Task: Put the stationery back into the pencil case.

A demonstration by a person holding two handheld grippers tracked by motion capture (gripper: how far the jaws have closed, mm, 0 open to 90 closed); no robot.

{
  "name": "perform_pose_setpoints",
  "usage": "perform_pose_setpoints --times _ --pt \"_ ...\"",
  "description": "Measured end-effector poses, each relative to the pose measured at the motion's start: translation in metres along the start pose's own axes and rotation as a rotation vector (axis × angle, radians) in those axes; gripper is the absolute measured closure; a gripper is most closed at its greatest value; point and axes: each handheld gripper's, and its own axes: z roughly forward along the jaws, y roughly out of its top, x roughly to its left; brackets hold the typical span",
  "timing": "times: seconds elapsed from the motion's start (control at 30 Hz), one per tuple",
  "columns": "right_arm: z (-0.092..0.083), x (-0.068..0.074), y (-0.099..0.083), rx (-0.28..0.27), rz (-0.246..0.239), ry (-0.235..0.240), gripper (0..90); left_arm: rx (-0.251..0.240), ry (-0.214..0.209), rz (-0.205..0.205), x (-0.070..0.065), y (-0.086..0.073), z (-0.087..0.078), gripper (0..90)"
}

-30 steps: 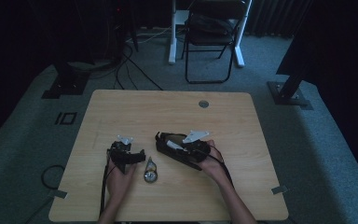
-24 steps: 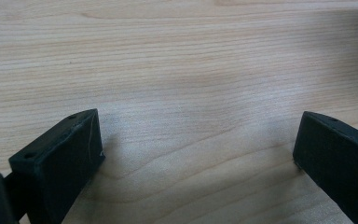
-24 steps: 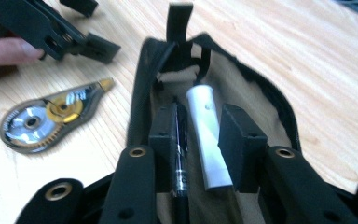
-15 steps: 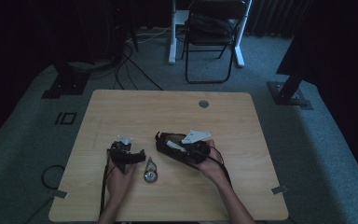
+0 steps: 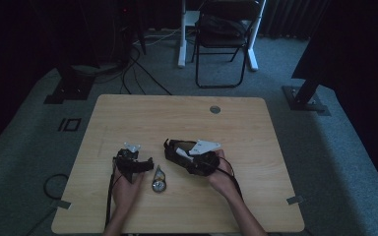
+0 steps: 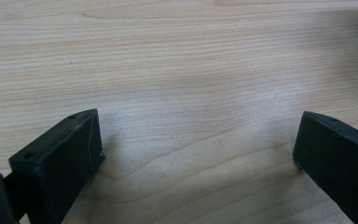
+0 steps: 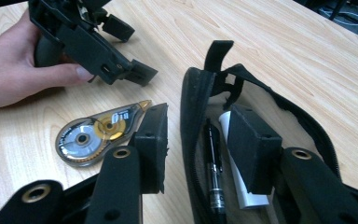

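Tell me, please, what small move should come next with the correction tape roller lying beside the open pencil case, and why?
Probably the left gripper should move onto the correction tape roller and close. Its jaws stand open over bare table, the roller lies loose beside them, and the right gripper, whose jaws have just been opening, straddles the pencil case wall, the mouth gaping.

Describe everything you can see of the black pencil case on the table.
The pencil case is black, of soft fabric by its look, with a zip along its rim and a pull tab standing up at the far end. It lies unzipped on the wooden table, mouth gaping. Inside lie a dark pen and a white item I cannot identify. The right gripper straddles the near wall, one jaw inside, one outside, apart from the fabric. A correction tape dispenser lies beside it.
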Motion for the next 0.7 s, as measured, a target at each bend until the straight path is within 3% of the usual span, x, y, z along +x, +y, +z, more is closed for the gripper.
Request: perform_pose_setpoints --times 0.7 --pt "-0.004 0.013 0.006 -0.034 -0.018 0.022 54.0 0.000 0.000 0.000 0.000 0.000 0.000 1.5"
